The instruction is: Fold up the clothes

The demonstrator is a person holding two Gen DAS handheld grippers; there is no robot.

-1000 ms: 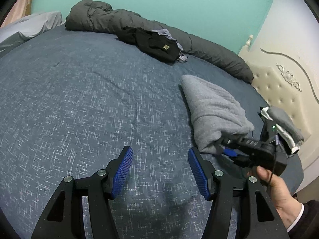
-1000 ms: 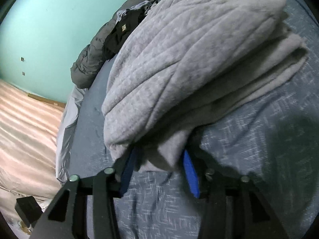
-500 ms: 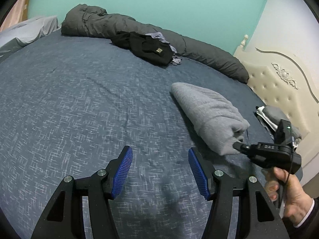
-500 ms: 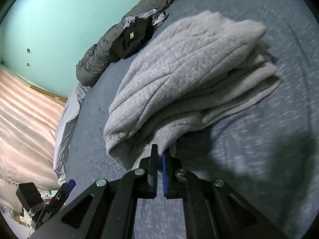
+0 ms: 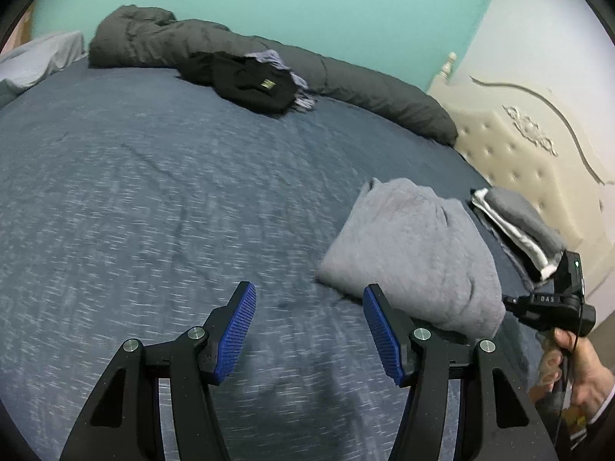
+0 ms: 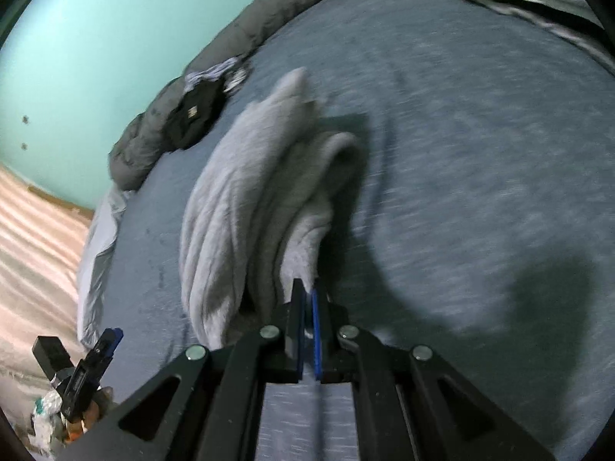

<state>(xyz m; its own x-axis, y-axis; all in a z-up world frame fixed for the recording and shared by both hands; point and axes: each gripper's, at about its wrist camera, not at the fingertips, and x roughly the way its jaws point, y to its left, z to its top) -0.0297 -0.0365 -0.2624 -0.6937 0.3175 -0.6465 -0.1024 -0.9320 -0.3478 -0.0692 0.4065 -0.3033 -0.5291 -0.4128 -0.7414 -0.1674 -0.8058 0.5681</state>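
Right claw [image 6: 306, 296]: blue pads pressed nearly together, pinching the near edge of the folded grey sweater [image 6: 261, 192], which is bunched and partly lifted off the bed [image 6: 480, 134]. Left claw [image 5: 307, 330]: pads spread wide, holding nothing, hovering above the blue bedspread just left of the sweater [image 5: 415, 253]. Person's right hand [image 5: 576, 376]: gripping the right claw's handle at the sweater's near right corner. Folded clothes stack [image 5: 515, 226]: grey and white, beside the cream headboard [image 5: 511, 153]. Black garment [image 5: 250, 82]: resting against a long dark grey duvet roll [image 5: 369, 88] along the far edge, below a teal wall [image 5: 269, 0]
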